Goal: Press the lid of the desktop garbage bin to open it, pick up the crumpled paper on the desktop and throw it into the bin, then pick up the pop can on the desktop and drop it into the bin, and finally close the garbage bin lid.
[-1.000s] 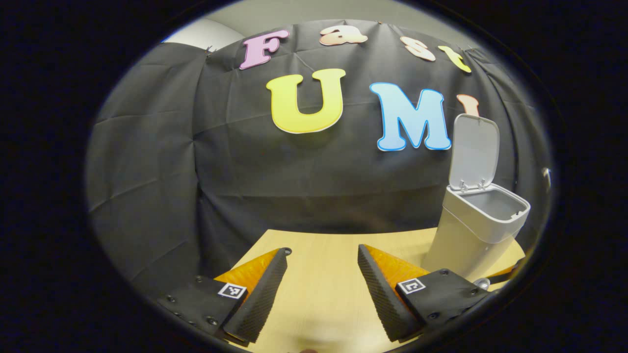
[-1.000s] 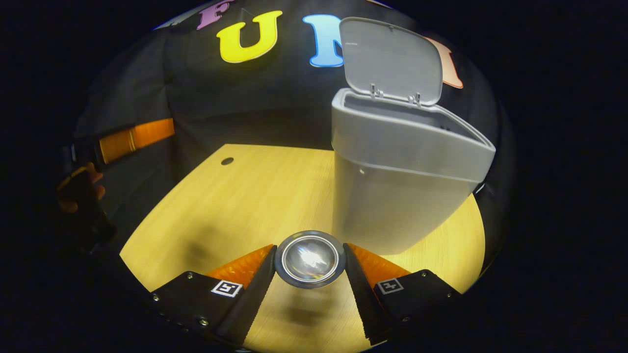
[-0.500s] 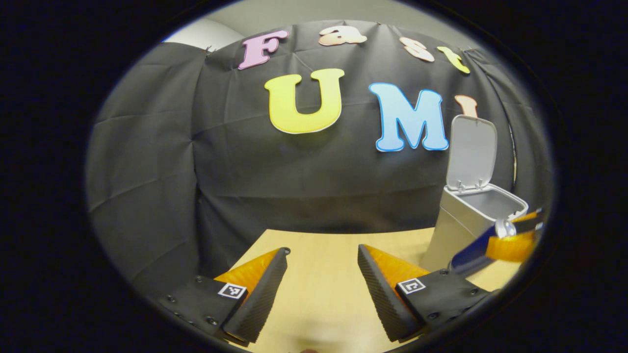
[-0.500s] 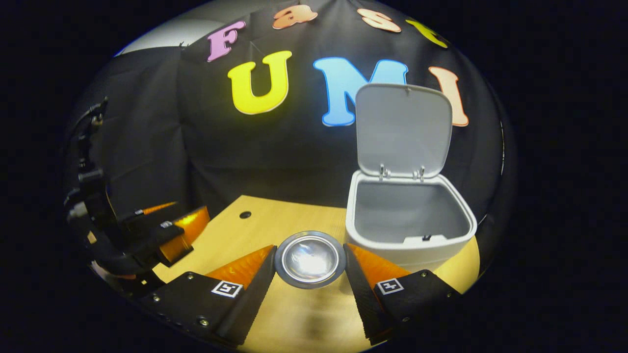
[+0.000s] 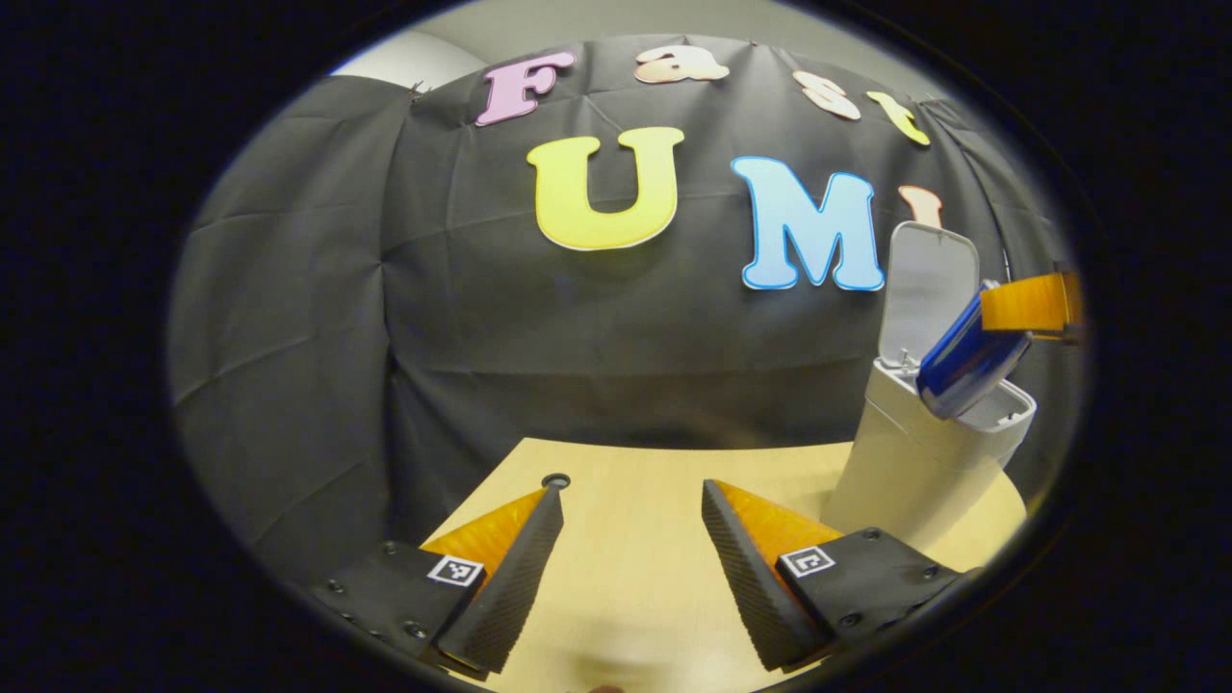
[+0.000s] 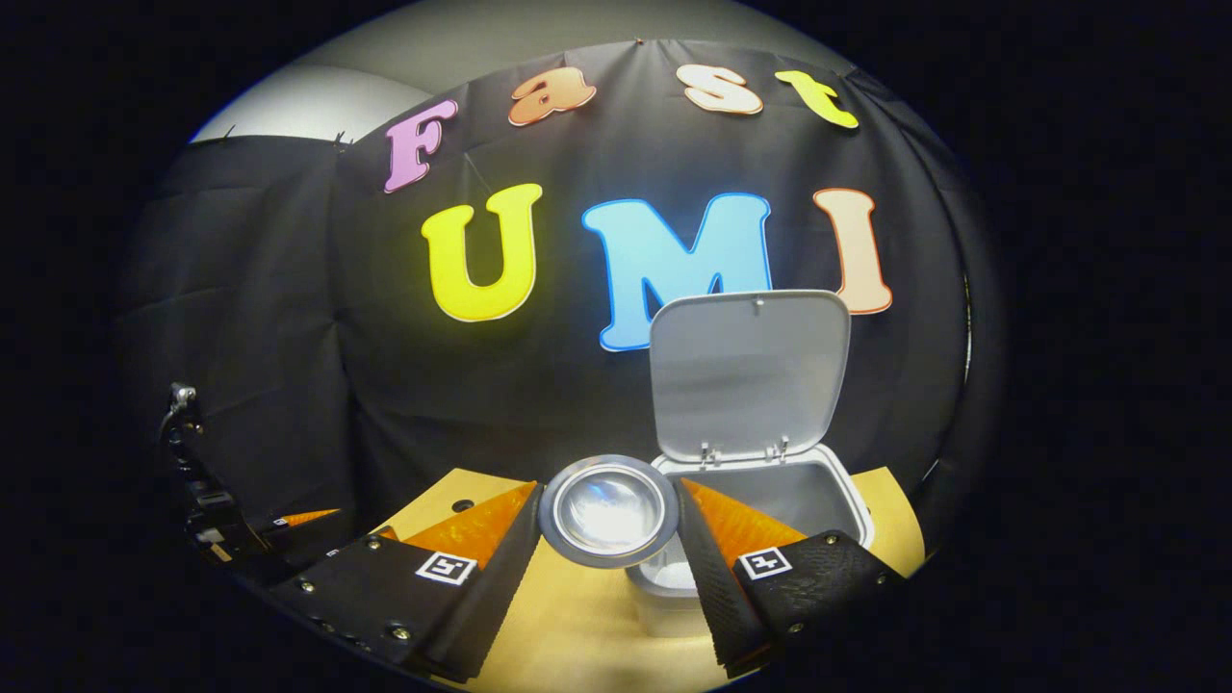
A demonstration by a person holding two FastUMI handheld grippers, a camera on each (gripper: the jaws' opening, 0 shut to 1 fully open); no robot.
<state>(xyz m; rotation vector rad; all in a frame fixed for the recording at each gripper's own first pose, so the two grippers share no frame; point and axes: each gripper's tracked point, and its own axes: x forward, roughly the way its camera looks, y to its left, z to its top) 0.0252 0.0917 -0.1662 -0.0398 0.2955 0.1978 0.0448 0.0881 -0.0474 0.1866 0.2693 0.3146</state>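
The pop can [image 6: 608, 510], blue-sided in the left gripper view [image 5: 967, 361], is clamped between both fingers of my right gripper [image 6: 606, 491], its shiny round end toward the camera. It hangs tilted just above the front of the white desktop bin's [image 6: 847, 510] opening. The bin's lid [image 6: 751, 375] stands upright, open. In the left gripper view the bin [image 5: 905, 481] is at the far right with the right gripper [image 5: 1011, 313] over it. My left gripper [image 5: 630, 568] is open and holds nothing, low over the table's left part.
The light wooden table [image 5: 626, 597] has a small round hole [image 5: 555, 479] near its back left edge. The black cloth wall hangs close behind the table and the bin. The left gripper [image 6: 241, 539] lies at the lower left in the right gripper view.
My right gripper has risen with the can from table height beside the bin to above its opening. The left gripper has barely moved.
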